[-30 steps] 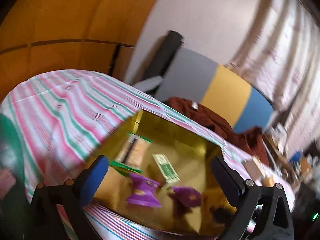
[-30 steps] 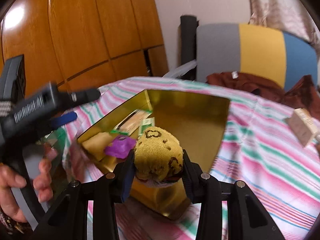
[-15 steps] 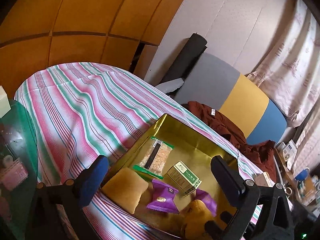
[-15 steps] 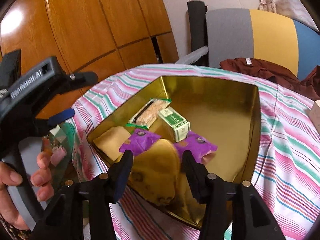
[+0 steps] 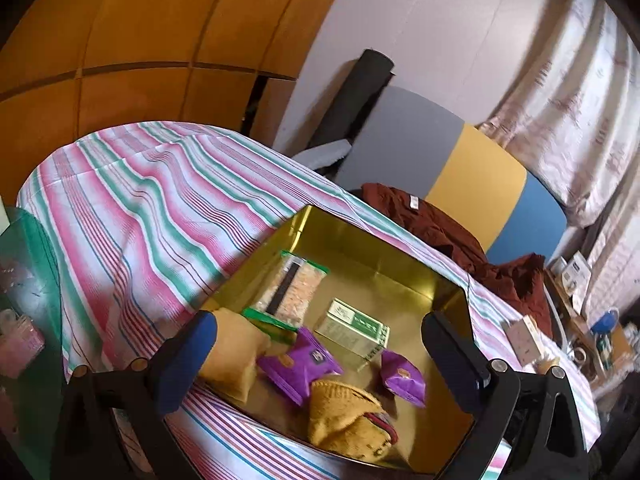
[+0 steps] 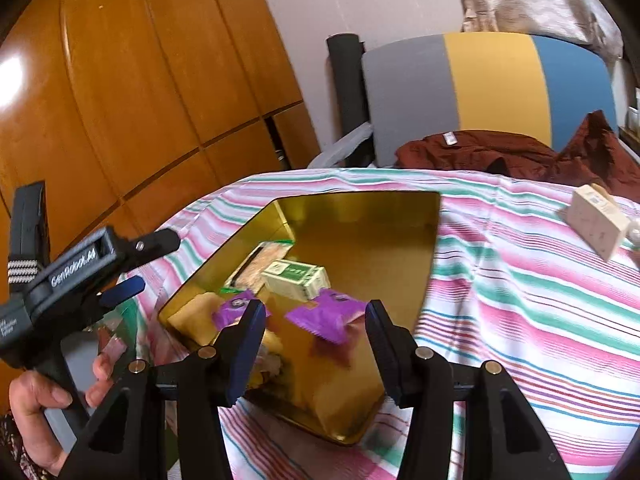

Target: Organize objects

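What changed: a second ago the right claw (image 6: 316, 344) squeezes the yellow knitted pouch (image 5: 348, 420) above the near corner of the gold tin (image 5: 400, 276). Now the pouch lies inside the tin and the claw has let go.

Right claw: its jaws stand partly apart with nothing pressed between them. It hangs over the tin's near corner.

Left claw (image 5: 320, 352): wide and holding nothing. It hovers over the near side of the tin, as it did half a second ago.

Where the pouch is: in the near corner of the tin, leaning by a purple packet (image 5: 300, 368).

Also in the tin: a second purple packet (image 5: 402, 376), a green and white box (image 5: 354, 328), a clear bag of snacks (image 5: 292, 288) and a tan soft packet (image 5: 232, 356).

What it means: one more thing is tidied away, I think. The pouch step looks done.

What may be next: a small cream box (image 6: 596, 224) sits out on the striped cloth (image 6: 520, 280), well apart from the tin. It may need to go in too.

Only the left view shows: the whole pouch, with its dark red edge, resting in the tin. It also shows a cluttered shelf far off to the side.

Only the right view shows: the person's hand (image 6: 44, 408) gripping the left tool's handle, and the cream box up close. Here the pouch is mostly hidden behind a claw finger.
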`<control>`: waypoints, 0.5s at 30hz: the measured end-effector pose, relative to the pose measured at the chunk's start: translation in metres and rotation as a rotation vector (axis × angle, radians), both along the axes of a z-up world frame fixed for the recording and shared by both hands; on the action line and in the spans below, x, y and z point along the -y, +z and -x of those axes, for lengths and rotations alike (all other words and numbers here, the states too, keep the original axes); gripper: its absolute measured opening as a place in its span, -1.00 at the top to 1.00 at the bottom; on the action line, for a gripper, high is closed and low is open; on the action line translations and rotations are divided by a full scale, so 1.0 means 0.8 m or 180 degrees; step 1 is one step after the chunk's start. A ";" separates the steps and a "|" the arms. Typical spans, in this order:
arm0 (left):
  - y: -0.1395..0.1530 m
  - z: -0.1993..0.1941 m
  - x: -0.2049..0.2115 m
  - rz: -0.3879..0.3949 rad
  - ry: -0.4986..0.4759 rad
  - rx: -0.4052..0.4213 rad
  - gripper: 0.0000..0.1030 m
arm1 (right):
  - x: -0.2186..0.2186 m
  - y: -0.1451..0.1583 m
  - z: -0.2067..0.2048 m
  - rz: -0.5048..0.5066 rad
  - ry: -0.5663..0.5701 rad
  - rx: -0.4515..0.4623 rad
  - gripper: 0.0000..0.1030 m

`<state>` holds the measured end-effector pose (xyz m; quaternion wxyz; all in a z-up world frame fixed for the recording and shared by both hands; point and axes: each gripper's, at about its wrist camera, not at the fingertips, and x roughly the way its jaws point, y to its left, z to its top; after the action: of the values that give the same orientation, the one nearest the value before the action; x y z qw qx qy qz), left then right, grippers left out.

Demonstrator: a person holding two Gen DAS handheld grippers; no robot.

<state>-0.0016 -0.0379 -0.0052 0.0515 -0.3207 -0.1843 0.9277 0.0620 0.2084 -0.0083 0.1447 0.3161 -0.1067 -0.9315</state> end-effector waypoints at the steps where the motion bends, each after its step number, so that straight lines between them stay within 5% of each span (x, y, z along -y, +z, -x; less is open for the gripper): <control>1: 0.000 -0.001 -0.004 0.0014 -0.0042 0.0001 -1.00 | -0.005 0.001 -0.001 -0.0003 -0.0034 -0.0004 -0.01; 15: -0.011 -0.026 -0.097 0.0287 -0.1033 0.0056 -1.00 | -0.121 -0.002 -0.022 -0.0051 -0.0804 0.0079 -0.01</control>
<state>0.0190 0.0395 -0.0137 0.1846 -0.3563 -0.0887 0.9117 0.0794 0.3050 -0.0098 0.0224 0.3127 -0.1400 -0.9392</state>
